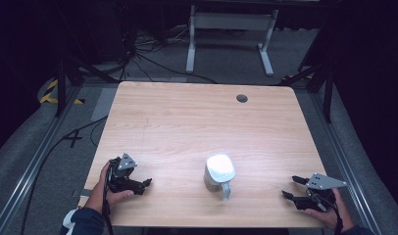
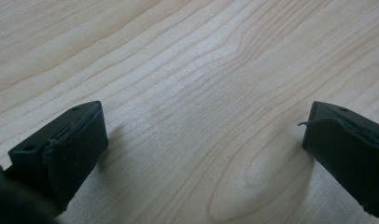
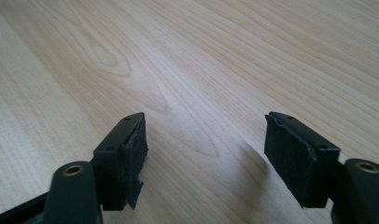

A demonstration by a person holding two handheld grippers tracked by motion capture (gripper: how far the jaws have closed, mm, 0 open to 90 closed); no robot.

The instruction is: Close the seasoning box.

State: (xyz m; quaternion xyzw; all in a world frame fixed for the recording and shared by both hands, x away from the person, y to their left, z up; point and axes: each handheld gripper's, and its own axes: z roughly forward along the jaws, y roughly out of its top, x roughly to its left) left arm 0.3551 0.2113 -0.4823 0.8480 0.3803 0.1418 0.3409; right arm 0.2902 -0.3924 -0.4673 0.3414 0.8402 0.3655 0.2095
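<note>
pale wood-grain counter (image 1: pixel 187 122) with rounded corners fills the middle of the high view, standing on a grey floor (image 1: pixel 30 147) with dark cables (image 1: pixel 153 63) trailing behind it and the white legs of a frame (image 1: pixel 226 34) beyond its far edge. a small dark round grommet (image 1: pixel 242 98) sits in the counter near the far right corner. toward the near edge, a little right of centre, stands a white mug (image 1: pixel 219 172), upright, its handle turned toward the person's side. it lies between the two hands and apart from both. the left hand (image 1: pixel 106 188) rests at the near left of the counter holding the left tongs (image 1: pixel 147 183), which point right toward the mug; in the left gripper view the two black jaws stand wide apart with only bare wood between them, so they are released. the right hand (image 1: pixel 329 215) at the near right corner holds the right tongs (image 1: pixel 291 187), pointing left toward the mug; in the right gripper view the jaws are likewise spread, gripping nothing, low over the wood. each tool carries a grey three-cornered plate on top.
</note>
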